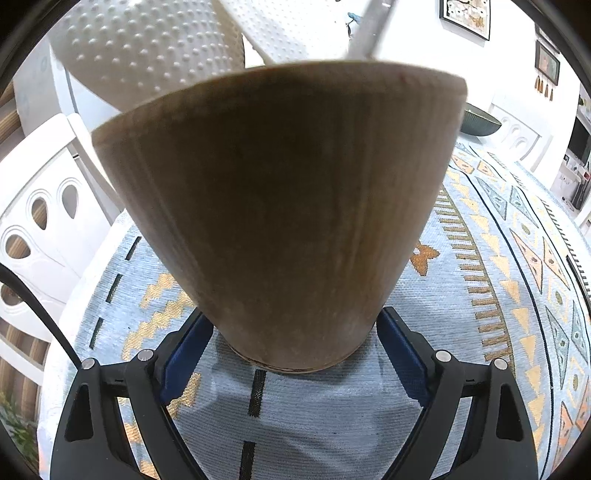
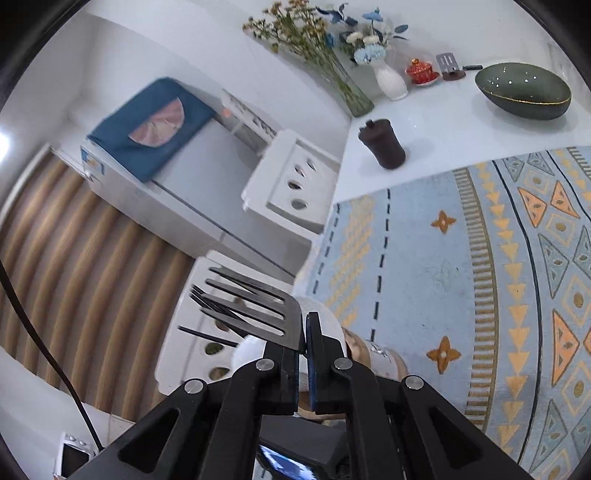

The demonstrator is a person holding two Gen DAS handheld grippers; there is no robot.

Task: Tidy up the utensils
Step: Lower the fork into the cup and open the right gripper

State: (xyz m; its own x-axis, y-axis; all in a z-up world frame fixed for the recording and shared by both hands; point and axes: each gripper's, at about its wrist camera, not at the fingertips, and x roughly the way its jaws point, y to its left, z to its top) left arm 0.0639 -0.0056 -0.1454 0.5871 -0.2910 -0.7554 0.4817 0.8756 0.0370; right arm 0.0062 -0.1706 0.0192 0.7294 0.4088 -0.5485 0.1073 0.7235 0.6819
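In the left wrist view a wooden utensil holder (image 1: 280,206) fills the frame, standing on the patterned tablecloth (image 1: 480,280). My left gripper (image 1: 295,343) is closed around its base, blue pads touching both sides. A metal handle (image 1: 369,29) rises from behind its rim. In the right wrist view my right gripper (image 2: 303,347) is shut on a black slotted spatula (image 2: 255,306), held above the table's left edge. A fork (image 2: 210,302) lies alongside the spatula head. Part of the wooden holder (image 2: 373,354) shows below the fingers.
A dark pepper grinder (image 2: 384,146), a green bowl (image 2: 522,90), a white vase of flowers (image 2: 389,79) and a red cup (image 2: 421,72) stand on the white table beyond the cloth. White chairs (image 2: 291,184) stand at the table's left edge. White dotted gloves (image 1: 147,48) show above the holder.
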